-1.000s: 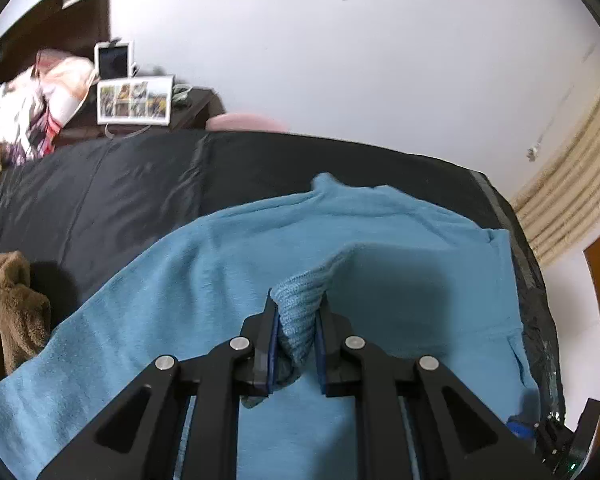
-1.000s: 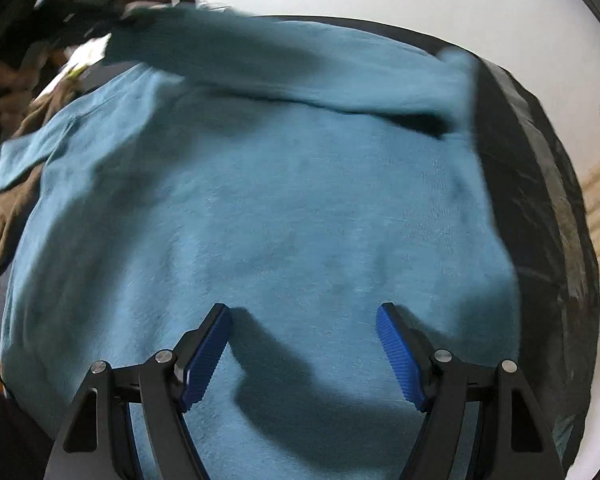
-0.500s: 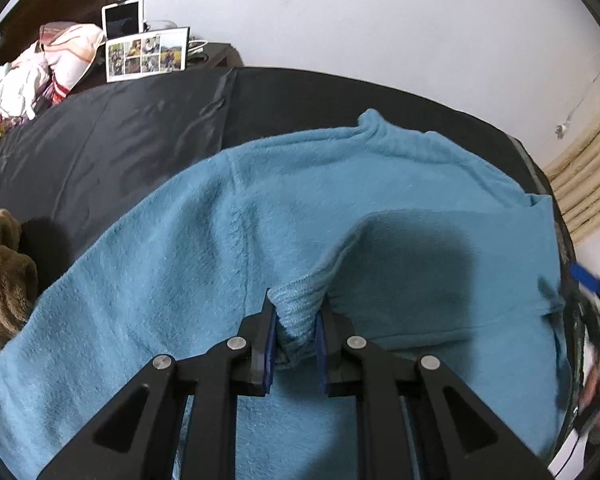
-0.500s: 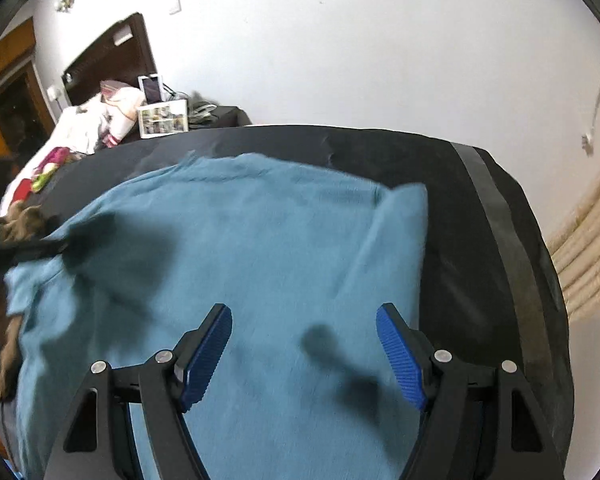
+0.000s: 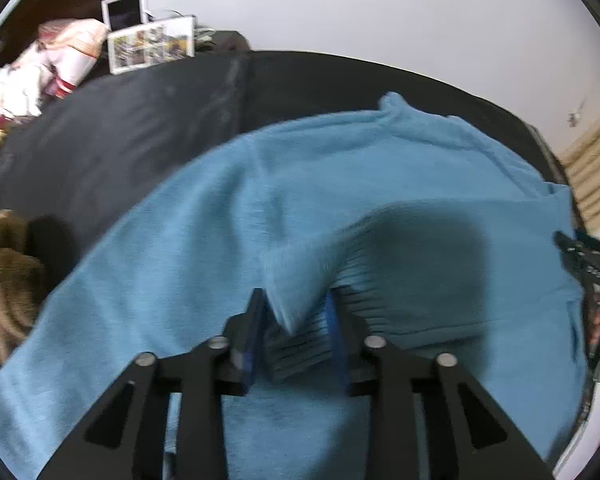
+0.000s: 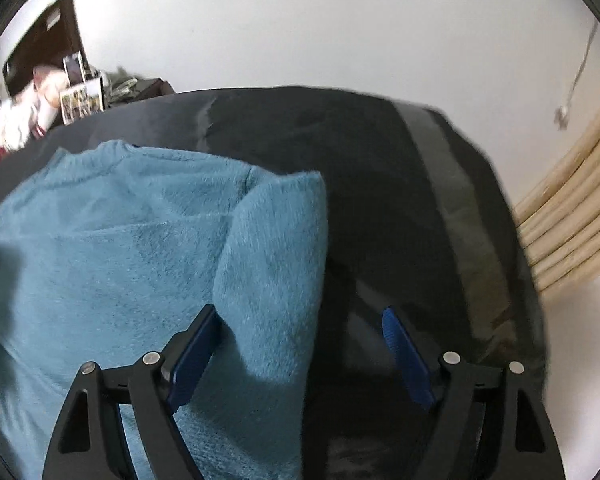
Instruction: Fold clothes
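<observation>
Blue sweater [image 5: 228, 216] spread flat on black table [image 5: 140, 120]. Left gripper [image 5: 296, 328] fingers closed on sweater cuff [image 5: 300, 344]. Right gripper [image 6: 300, 356] fingers wide apart, empty, above sweater's folded right edge.

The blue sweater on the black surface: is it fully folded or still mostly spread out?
Mostly spread. The blue sweater lies wide across the black surface; only one sleeve cuff is lifted over it.

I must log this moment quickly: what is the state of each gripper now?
Left gripper: closed on the ribbed cuff of the blue sweater.
Right gripper: open, holding nothing; a sweater fold lies between its fingers.
</observation>
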`<action>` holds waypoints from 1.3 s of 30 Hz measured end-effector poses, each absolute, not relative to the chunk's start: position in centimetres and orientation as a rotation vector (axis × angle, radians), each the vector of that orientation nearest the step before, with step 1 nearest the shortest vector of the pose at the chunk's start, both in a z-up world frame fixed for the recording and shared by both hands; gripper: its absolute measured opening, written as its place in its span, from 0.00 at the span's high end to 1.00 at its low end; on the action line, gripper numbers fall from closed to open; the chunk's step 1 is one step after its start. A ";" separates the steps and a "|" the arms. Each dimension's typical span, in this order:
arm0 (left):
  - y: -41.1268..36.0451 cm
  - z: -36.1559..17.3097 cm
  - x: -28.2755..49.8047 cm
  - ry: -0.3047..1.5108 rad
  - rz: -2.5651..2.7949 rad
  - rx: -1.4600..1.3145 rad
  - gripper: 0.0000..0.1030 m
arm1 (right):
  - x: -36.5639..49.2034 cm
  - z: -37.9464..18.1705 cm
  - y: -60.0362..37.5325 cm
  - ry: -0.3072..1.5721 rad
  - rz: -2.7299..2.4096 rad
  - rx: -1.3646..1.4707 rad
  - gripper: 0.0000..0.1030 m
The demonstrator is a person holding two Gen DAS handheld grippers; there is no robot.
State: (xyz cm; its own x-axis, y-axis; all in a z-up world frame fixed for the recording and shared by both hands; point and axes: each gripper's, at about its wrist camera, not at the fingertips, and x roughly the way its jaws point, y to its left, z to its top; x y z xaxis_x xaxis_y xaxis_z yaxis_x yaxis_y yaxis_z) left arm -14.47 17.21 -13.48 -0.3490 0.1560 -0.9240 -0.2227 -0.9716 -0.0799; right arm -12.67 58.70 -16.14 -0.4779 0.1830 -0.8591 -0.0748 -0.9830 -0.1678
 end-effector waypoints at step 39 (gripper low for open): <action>20.2 -13.5 -5.8 0.173 2.350 -1.625 0.38 | -0.9 -15.5 58.6 -0.276 2.658 -1.653 0.21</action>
State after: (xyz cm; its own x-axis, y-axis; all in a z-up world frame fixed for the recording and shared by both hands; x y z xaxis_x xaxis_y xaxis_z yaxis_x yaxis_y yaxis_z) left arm -5.77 20.20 -13.50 -0.3292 0.1585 -0.9309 -0.2931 -0.9543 -0.0588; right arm -0.88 58.60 -15.53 -0.4464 0.0918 -0.8901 0.0931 -0.9846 -0.1482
